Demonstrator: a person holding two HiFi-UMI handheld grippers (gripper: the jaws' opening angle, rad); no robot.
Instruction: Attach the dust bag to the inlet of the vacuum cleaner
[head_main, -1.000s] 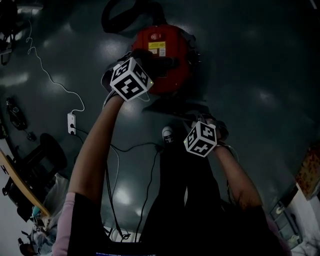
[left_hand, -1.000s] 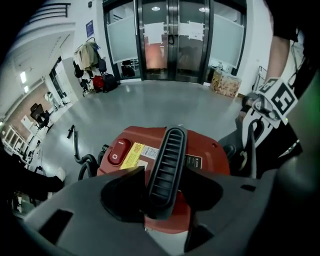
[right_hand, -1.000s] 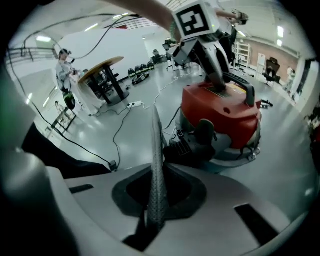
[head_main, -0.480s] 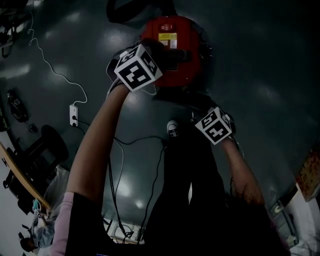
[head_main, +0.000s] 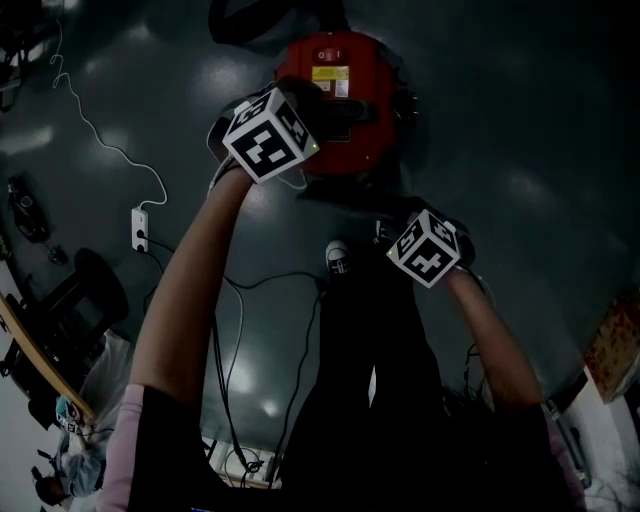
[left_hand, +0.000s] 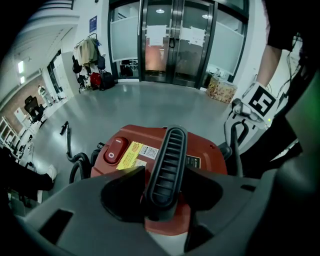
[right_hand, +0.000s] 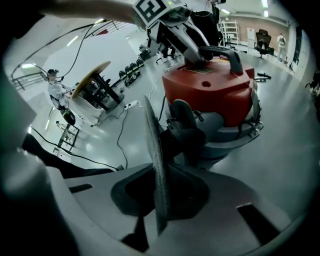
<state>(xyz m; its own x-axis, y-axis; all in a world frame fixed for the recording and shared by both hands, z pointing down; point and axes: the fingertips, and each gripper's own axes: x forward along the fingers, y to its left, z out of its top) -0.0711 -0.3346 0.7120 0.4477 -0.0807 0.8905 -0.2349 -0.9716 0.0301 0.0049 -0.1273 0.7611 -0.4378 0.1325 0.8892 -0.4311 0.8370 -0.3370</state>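
Note:
The red vacuum cleaner (head_main: 345, 95) stands on the dark floor at the top of the head view. My left gripper (head_main: 322, 115) is shut on its black ribbed carrying handle (left_hand: 167, 167), above the red lid (left_hand: 135, 150). My right gripper (right_hand: 159, 187) is shut on a thin grey flat sheet, the dust bag's collar (right_hand: 154, 150), seen edge-on. It is held a short way in front of the round inlet (right_hand: 182, 117) on the vacuum's grey lower body, not touching it. In the head view the right gripper (head_main: 398, 228) is below and right of the vacuum. The rest of the bag is hidden.
A black hose (head_main: 240, 20) curls behind the vacuum. A white power strip (head_main: 140, 240) and its cord lie to the left, and dark cables (head_main: 300, 300) run near my feet. A chair (head_main: 85, 300) stands at the left. Glass doors (left_hand: 175, 45) are ahead.
The right gripper has rolled and edged slightly up toward the vacuum, still pinching the grey collar. The left gripper has stayed on the handle.

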